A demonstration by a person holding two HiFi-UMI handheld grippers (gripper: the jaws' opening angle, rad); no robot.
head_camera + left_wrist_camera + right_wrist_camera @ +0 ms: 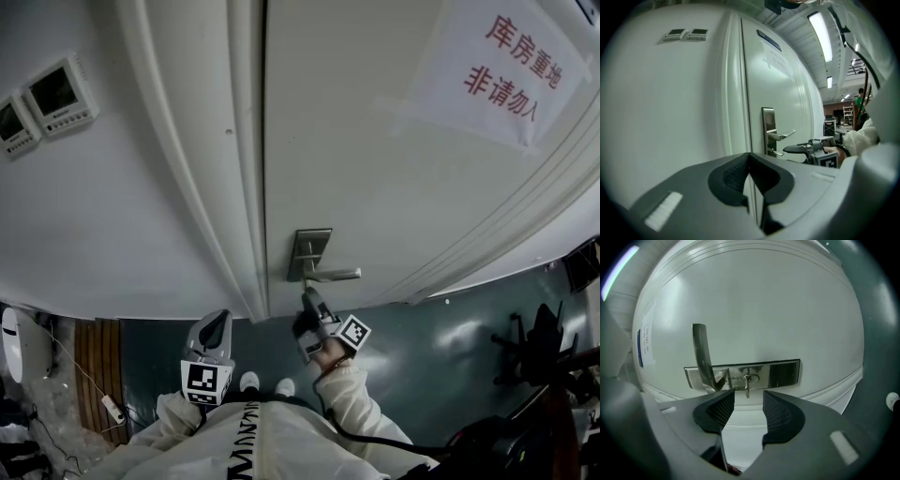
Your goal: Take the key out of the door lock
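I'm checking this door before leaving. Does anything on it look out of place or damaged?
Only one thing stands out: a small silver metal key sticks out of the brushed steel lock plate, next to the lever handle. The white door and its paper notice look intact, with no visible damage.

You face a white wall (94,216) with two control panels (58,94) far left; a green floor (441,347) lies on your right.
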